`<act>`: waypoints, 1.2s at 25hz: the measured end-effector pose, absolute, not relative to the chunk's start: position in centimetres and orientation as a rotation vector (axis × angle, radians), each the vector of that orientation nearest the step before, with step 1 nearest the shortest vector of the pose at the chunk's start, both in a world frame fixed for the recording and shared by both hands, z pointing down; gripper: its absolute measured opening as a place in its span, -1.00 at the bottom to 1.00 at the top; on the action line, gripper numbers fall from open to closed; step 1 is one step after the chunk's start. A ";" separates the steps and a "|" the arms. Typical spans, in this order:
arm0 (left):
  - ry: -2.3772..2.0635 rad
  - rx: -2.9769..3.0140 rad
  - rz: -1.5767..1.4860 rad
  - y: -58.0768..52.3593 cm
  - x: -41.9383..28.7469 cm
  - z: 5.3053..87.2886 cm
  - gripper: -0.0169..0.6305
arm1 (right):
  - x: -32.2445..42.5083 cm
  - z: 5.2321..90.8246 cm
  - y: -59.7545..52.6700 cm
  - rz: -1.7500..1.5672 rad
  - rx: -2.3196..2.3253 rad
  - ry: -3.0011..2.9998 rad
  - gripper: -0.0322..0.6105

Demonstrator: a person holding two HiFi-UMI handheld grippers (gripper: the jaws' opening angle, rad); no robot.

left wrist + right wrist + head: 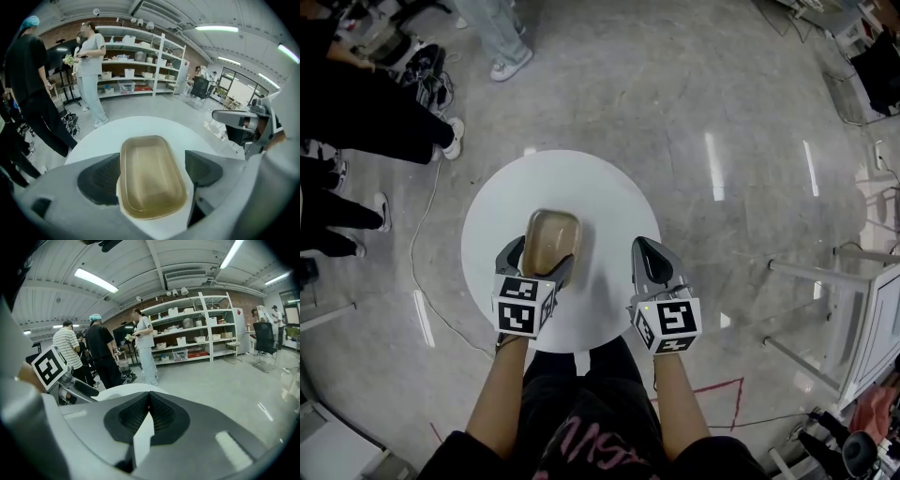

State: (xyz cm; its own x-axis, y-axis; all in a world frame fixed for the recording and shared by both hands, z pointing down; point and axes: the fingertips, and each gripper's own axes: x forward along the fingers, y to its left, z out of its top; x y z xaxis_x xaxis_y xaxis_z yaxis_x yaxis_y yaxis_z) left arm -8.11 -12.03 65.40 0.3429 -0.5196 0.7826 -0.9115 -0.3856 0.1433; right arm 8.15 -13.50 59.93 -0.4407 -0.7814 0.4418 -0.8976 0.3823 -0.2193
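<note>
Tray [553,234] one, left tongs [152,161], right tongs [149,399]

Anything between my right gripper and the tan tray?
Nothing visible: bare white table separates the right gripper from the tan tray. The left gripper's open jaws straddle the tray's near end.

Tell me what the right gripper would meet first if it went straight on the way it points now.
Probably nothing: the right gripper points over the white table, right of the tan tray; depth unclear.

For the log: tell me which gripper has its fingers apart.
The left gripper: its fingers flank the tan tray, while those of the right gripper are closed together.
</note>
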 end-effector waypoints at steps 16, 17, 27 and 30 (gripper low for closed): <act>-1.206 1.873 1.018 -12.6 -8.2 68.7 0.37 | 8.3 60.8 -15.0 0.651 1.467 -2.366 -0.88; -1.206 1.873 1.014 -12.6 -8.2 68.8 0.37 | 8.3 60.8 -15.0 0.650 1.467 -2.365 -0.88; -1.217 1.870 1.033 -12.9 -8.6 69.1 0.25 | 8.1 61.1 -15.5 0.648 1.460 -2.361 -0.88; -1.216 1.864 1.035 -13.0 -8.7 69.2 0.25 | 8.0 61.2 -15.7 0.650 1.460 -2.357 -0.88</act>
